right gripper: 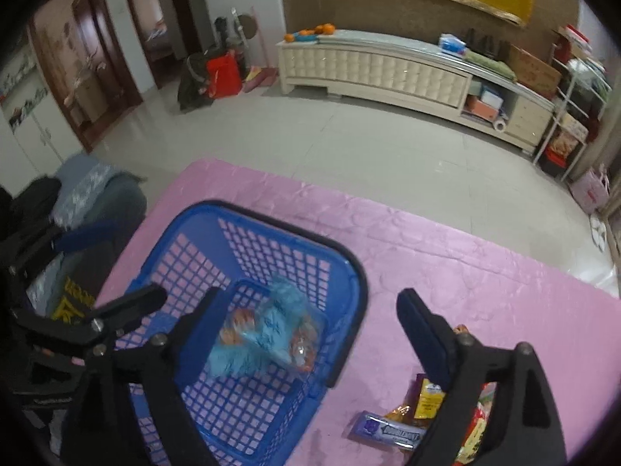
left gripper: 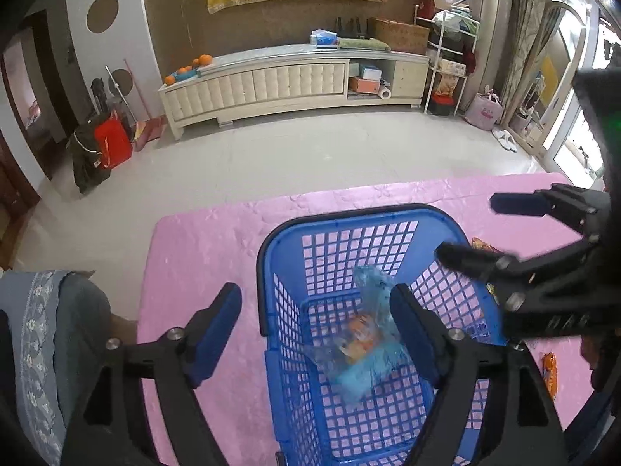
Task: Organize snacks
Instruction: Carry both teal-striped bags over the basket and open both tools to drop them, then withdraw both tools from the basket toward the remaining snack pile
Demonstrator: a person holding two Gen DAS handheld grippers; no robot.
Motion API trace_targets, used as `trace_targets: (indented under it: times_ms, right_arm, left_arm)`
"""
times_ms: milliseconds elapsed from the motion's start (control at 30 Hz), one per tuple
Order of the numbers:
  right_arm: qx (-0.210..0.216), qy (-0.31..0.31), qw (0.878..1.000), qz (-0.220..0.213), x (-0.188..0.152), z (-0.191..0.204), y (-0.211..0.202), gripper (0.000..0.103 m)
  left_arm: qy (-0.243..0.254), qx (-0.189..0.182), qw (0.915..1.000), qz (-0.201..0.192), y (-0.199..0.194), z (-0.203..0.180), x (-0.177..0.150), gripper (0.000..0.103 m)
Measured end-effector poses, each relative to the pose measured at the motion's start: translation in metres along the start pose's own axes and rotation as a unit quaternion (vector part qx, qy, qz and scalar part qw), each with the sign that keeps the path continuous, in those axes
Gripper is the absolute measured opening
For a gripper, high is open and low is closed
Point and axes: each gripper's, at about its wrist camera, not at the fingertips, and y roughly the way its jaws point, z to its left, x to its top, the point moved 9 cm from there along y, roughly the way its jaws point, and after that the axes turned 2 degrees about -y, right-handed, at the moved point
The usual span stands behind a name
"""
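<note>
On top of a table covered with a pink cloth point(left gripper: 217, 240), a blue plastic basket point(left gripper: 279, 310) with lattice walls and a dark rim is sitting, and 2 handheld grippers are hovering over it. Inside the basket, a light blue, crinkly snack bag point(right gripper: 256, 339) with orange contents is lying on the floor of the basket, near the middle. To the right of the basket, a small heap of snack packets point(right gripper: 423, 407) is lying on the cloth, with a purple wrapped bar point(right gripper: 392, 433) at its front edge; the right gripper's finger is hiding part of the heap.

Beyond the far table edge, pale floor tiles are stretching to a long cream cabinet point(left gripper: 271, 81) against the wall, with oranges point(left gripper: 202, 61) on its left end. A grey-blue cushioned seat point(left gripper: 50, 334) is standing just beside the table's left edge. The cloth beyond and to the right of the basket is lying bare, and the basket's mouth is uncovered.

The left gripper point(left gripper: 316, 306) is hanging above the basket's left wall with its fingers spread wide, holding nothing; 1 finger is over the cloth and the other over the basket interior. The right gripper point(right gripper: 306, 306) is also spread wide and holding nothing, straddling the basket's right rim, with 1 finger over the bag and the other over the snack heap.
</note>
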Motion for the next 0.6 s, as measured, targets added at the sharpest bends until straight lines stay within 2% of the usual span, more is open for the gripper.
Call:
trace_targets:
  times_ms: [200,600]
  right_arm:
    - [-0.007,0.014,1.0,0.0,-0.01,-0.008,-0.021,0.091]
    - [-0.013,0.016,0.999,-0.031,-0.039,-0.007,-0.103,0.091]
  left_arm:
    - [-0.003,-0.004,1.0,0.0,-0.015,-0.003,-0.008,0.077]
    - [0.022,-0.014,0.999,-0.036,-0.092,-0.049,-0.02,0.078]
